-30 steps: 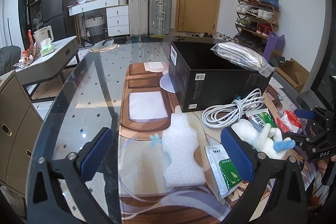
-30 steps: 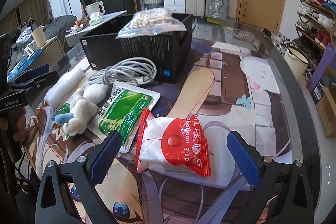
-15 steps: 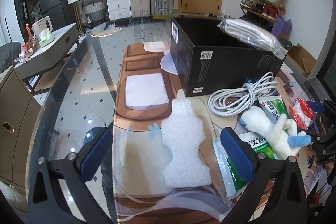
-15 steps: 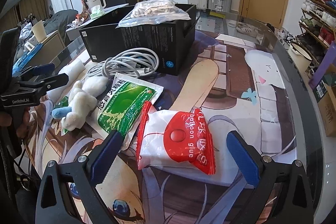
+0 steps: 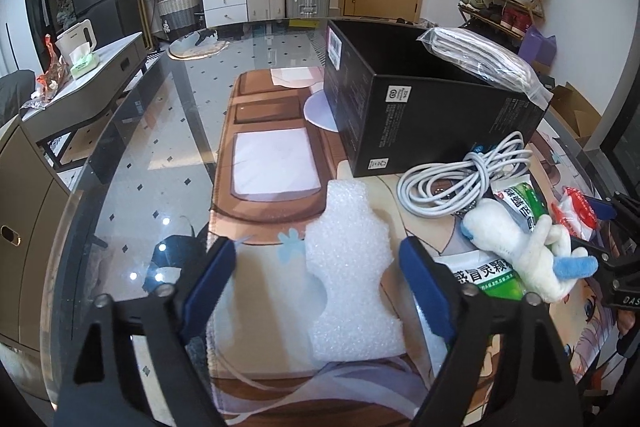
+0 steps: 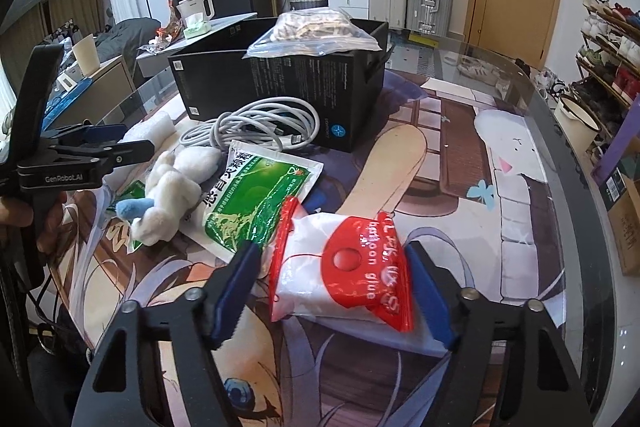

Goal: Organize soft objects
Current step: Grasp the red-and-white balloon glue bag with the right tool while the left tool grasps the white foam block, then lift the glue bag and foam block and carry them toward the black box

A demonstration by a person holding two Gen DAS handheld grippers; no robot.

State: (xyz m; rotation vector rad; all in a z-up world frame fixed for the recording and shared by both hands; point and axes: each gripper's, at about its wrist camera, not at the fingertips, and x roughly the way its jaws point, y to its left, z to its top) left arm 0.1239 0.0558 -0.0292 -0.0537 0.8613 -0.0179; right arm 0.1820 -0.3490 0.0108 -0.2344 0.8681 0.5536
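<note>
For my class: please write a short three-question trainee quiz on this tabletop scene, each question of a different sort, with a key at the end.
1. True or false: the clear bag of pale items rests on top of the black box.
2. What lies between the left gripper fingers?
A. coiled white cable
B. white foam piece
C. plush toy
3. Fill in: the right gripper jaws are closing around the red-and-white ____.

Key: 1 true; 2 B; 3 packet.
</note>
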